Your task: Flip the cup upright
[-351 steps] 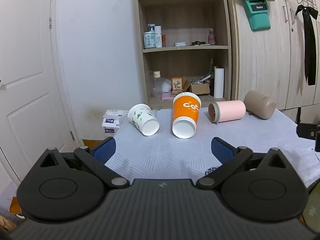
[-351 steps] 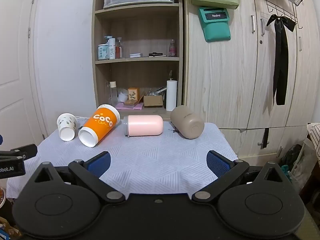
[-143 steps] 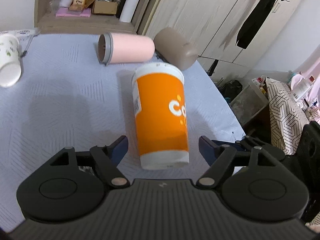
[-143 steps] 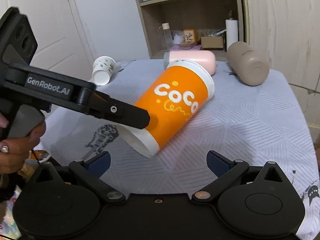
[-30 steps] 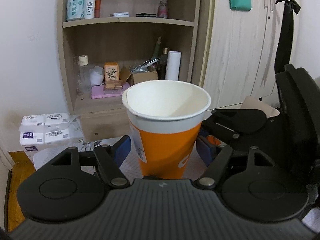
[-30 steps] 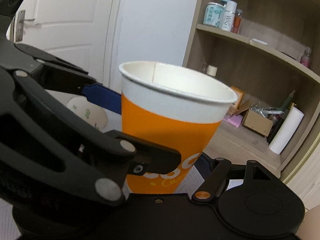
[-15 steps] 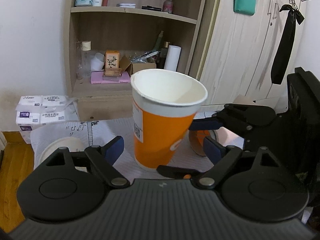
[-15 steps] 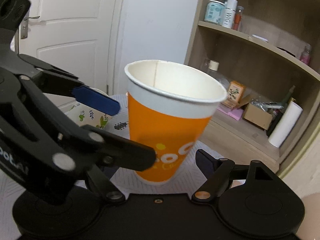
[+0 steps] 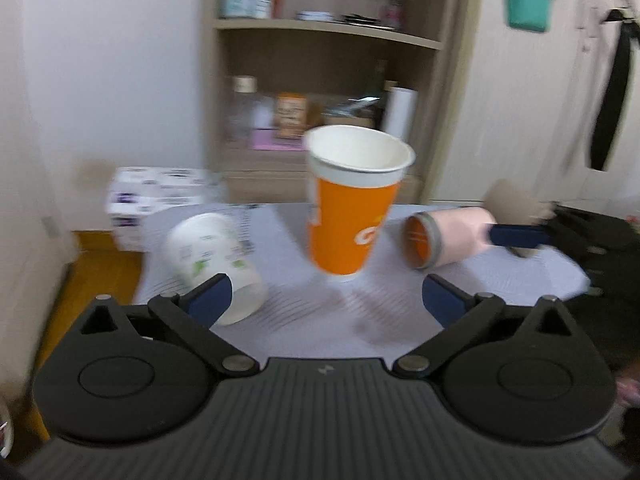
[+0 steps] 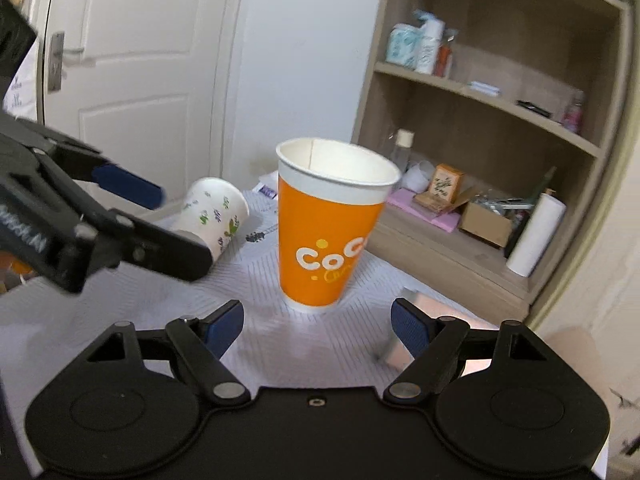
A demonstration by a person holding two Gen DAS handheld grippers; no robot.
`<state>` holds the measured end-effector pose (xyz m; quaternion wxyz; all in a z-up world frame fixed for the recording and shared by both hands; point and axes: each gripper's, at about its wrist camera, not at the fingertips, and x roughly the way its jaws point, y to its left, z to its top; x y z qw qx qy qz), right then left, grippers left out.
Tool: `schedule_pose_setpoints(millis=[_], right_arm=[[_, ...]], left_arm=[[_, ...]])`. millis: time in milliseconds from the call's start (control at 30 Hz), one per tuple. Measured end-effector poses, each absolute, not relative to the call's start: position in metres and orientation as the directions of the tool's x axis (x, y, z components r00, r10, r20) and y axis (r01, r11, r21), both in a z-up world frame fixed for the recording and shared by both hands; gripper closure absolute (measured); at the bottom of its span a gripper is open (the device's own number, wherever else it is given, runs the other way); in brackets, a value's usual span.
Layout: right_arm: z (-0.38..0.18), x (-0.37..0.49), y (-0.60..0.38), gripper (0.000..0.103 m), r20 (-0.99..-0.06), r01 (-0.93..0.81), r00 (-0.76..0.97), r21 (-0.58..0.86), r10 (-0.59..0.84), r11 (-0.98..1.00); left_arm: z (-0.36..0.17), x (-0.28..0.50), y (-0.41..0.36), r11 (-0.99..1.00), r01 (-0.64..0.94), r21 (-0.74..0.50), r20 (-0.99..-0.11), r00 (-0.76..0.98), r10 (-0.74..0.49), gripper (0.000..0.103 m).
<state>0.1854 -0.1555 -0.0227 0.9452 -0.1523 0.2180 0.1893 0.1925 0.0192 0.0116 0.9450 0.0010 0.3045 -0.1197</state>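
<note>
Right wrist view: the orange cup (image 10: 328, 240) stands on its base on the white cloth (image 10: 280, 344) of the desk, mouth up, roughly midway along the desk and toward its far edge. Half a second ago the cup filled both views, close between the claws; now each claw has pulled back and the cup stands alone, touched by nothing. The right claw (image 10: 318, 326) is spread wide, its blue pads either side of empty cloth just short of the cup. The left claw (image 9: 326, 300) is likewise open and holds nothing; in the right wrist view it shows as the black arm at the left, well clear of the cup.

The left wrist view is smeared by motion, which fits a hand backing away. In it the orange cup (image 9: 352, 204) looks a little tilted, likely a trick of the lens and blur, since the sharper view shows it sitting flat.

I judge the flip of this cup done. A small white cup (image 10: 212, 212) lies on its side toward the desk's left edge, and a pink tumbler (image 9: 444, 236) with a tan one (image 9: 516, 204) behind it lie on their sides toward the right edge; if they count, one of those comes next
</note>
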Motion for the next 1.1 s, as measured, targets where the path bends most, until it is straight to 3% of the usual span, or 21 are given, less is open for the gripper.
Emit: schedule_pose_setpoints(millis=[367,500,1100], right_arm=[[-0.002,0.079,-0.191,0.018,-0.375,-0.345,0.885,-0.132,0.276,0.929],[0.004,0.052,-0.196,0.018,-0.351,-0.298,0.907,-0.141,0.234,0.944],[0.000,-0.019,-0.204,0.018,-0.272,-0.038,0.962,-0.086,0.013,0.996]], left_arm=[[0.036,0.118,0.018,0.983,0.176,-0.052,-0.552,0.815,-0.176,0.000],[0.043,0.091,0.011,0.987,0.163,0.011,-0.530,0.837,-0.132,0.000],[0.036,0.018,-0.010,0.993,0.101,0.059,-0.409,0.910,-0.068,0.000]])
